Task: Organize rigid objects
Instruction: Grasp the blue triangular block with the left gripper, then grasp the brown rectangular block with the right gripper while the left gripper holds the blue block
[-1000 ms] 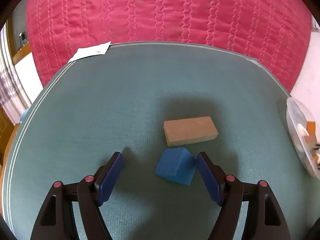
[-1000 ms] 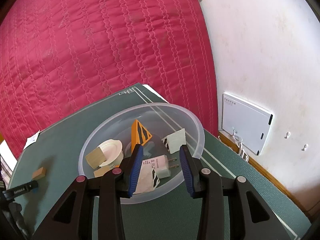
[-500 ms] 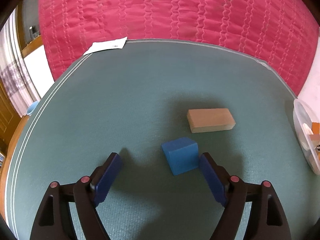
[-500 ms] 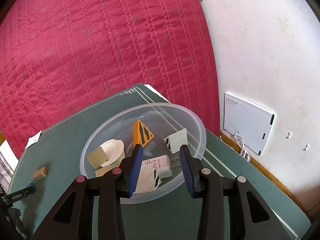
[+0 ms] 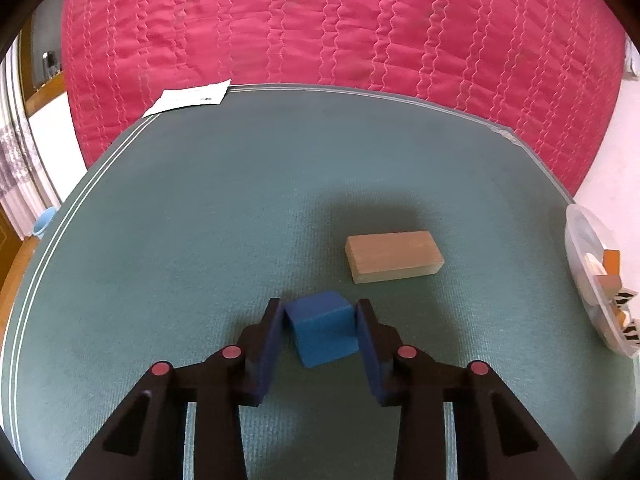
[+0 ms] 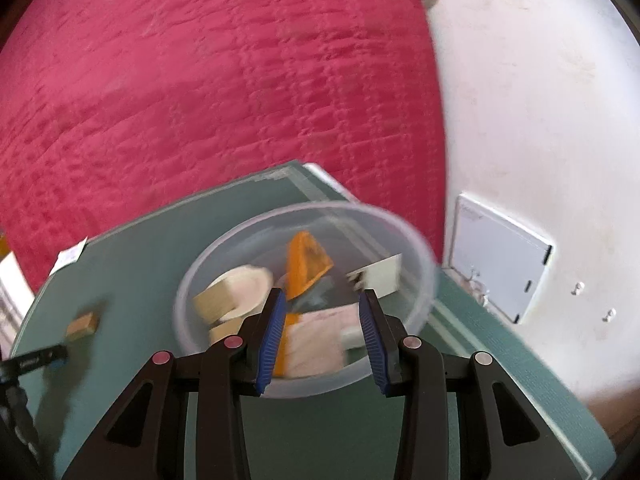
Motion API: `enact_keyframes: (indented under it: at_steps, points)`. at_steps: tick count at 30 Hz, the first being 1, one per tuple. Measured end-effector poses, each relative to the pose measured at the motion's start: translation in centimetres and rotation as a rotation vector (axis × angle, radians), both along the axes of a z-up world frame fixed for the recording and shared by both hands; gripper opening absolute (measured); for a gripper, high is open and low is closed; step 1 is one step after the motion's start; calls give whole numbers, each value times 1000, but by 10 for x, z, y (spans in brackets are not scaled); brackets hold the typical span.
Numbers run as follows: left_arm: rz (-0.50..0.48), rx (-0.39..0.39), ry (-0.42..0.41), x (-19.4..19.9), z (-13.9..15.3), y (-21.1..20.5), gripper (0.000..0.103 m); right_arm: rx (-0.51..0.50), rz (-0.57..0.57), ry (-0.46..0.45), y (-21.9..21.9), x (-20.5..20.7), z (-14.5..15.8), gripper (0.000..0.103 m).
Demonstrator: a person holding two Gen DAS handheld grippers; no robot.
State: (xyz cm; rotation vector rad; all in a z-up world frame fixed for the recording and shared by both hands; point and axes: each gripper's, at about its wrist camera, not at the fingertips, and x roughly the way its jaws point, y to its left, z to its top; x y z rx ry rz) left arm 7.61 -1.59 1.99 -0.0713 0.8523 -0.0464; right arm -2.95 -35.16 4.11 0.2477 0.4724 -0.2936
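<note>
Matting of green lies bare from nine to eleven o'clock, its piped edge curving against the red quilt, a paper slip on the far corner. At six o'clock the left gripper is closing, pads against both sides of the blue block. Just beyond, at one o'clock, lies the wooden block, apart. At three o'clock stands the clear bowl of pieces near the mat's right edge; the right gripper hovers over it, jaws narrow and empty.

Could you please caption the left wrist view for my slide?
Left gripper closing on blue block, wooden block beyond.
</note>
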Motion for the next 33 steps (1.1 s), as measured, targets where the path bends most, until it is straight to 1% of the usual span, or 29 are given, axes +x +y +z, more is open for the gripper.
enact_keyframes:
  at_steps: [2, 6, 10, 13, 16, 17, 19, 21, 25, 29, 33]
  points:
    - [15, -2, -13, -2, 3, 3, 37, 9, 60, 26, 15, 6, -1, 40]
    - [59, 21, -74, -8, 15, 10, 37, 39, 203, 76, 49, 23, 0, 40]
    - [115, 89, -137, -15, 24, 17, 37, 126, 351, 144, 84, 51, -3, 40]
    - [134, 109, -162, -17, 27, 22, 37, 140, 420, 170, 113, 67, -7, 40]
    - [153, 89, -167, -17, 29, 32, 37, 119, 482, 193, 147, 88, -8, 55]
    - [166, 81, -166, -17, 29, 36, 37, 114, 505, 196, 158, 93, -9, 55]
    - [188, 74, -166, -16, 29, 42, 37, 106, 541, 206, 179, 106, -9, 55]
    - [209, 66, -166, -16, 29, 48, 37, 126, 578, 225, 195, 119, -12, 55]
    - [225, 52, -169, -19, 30, 51, 37, 129, 618, 264, 219, 140, -17, 55]
    - [240, 49, -176, -22, 31, 54, 37, 87, 649, 290, 244, 155, -25, 55]
    - [247, 39, -160, -22, 29, 56, 37, 39, 641, 300, 254, 164, -31, 56]
